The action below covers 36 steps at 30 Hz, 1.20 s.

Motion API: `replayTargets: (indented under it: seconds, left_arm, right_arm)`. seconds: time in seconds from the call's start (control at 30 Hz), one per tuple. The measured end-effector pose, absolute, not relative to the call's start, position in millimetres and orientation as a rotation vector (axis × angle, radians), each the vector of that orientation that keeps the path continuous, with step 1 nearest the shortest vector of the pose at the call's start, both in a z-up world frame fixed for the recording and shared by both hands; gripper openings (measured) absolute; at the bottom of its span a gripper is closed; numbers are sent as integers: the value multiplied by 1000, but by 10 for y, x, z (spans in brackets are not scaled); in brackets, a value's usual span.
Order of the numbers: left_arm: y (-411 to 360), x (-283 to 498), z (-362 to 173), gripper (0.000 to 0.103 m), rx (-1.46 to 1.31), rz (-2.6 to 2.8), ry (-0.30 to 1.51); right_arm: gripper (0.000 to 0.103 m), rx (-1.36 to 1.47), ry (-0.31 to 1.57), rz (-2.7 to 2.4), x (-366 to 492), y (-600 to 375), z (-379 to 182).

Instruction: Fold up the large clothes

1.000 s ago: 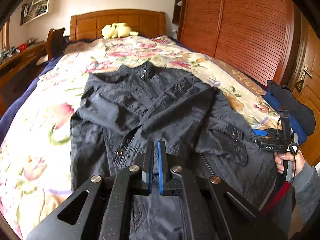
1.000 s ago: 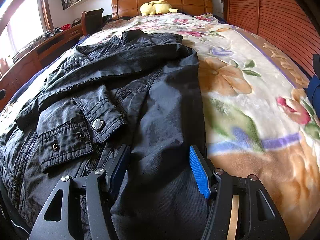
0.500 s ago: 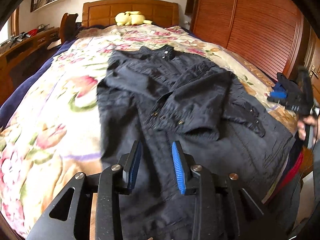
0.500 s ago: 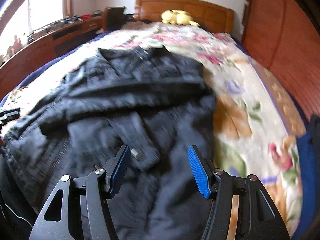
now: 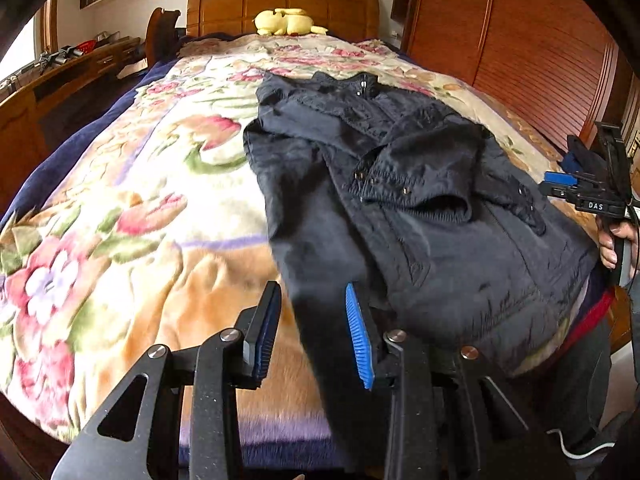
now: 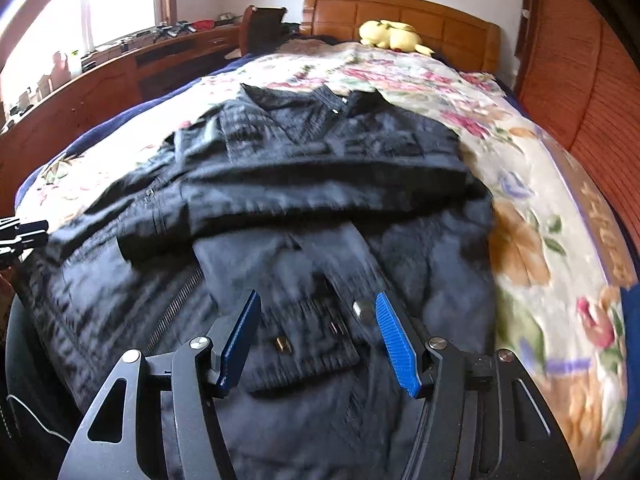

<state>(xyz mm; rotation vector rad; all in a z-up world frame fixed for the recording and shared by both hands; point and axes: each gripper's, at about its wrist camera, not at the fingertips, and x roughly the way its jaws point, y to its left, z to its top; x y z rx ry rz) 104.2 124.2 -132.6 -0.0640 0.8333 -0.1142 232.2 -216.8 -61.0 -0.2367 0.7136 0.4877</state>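
Dark jacket [image 5: 400,208] is lying spread on the floral blanket [image 5: 132,216] of the bed, collar toward the wooden headboard [image 5: 280,8], hem hanging over the near edge toward me. Both sleeves are lying folded across the chest; the cuff with snap buttons [image 6: 304,340] is sitting just ahead of my right tool.

My left gripper [image 5: 312,336] is hovering over the jacket's left edge near the hem, jaws parted with a moderate gap. The fabric edge is running up between the blue pads [image 5: 360,340], but they are not pressing on it, so I'm gripping nothing there. The left-hand finger is sitting over bare blanket, the right-hand one over jacket.

My right gripper [image 6: 316,336] is hanging above the lower front of the jacket, jaws spread wide, nothing pinched. The buttoned cuff and the zipper [image 6: 176,304] are showing through and beside the gap; whether the fingertips are touching cloth I cannot tell, since the frame is blurred.

From the left wrist view I'm seeing my right hand [image 5: 618,240] holding that tool at the jacket's far right side. A yellow plush toy [image 5: 286,22] is resting against the headboard, well apart from the jacket. A wooden wardrobe [image 5: 520,40] is standing along the right side of the bed and a long desk [image 6: 120,68] along the left under the window
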Motion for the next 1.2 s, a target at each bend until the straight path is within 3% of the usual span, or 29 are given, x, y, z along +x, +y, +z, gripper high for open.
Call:
replayTargets:
  seconds: [0.57,0.97,1.2]
  left_arm:
    - [1106,873,-1476,35,-34,-79,875]
    - [1123,876,-1523,35,-51,-66,861]
    - [1125,866,-1536,35,-54,-63,857]
  right_arm:
    - [62,-162,844,323,1917,-3126,-986]
    - [82,-95,886,295,2063,-3226,-1214]
    - [85,-103,856,285,2023,-3217,-1247]
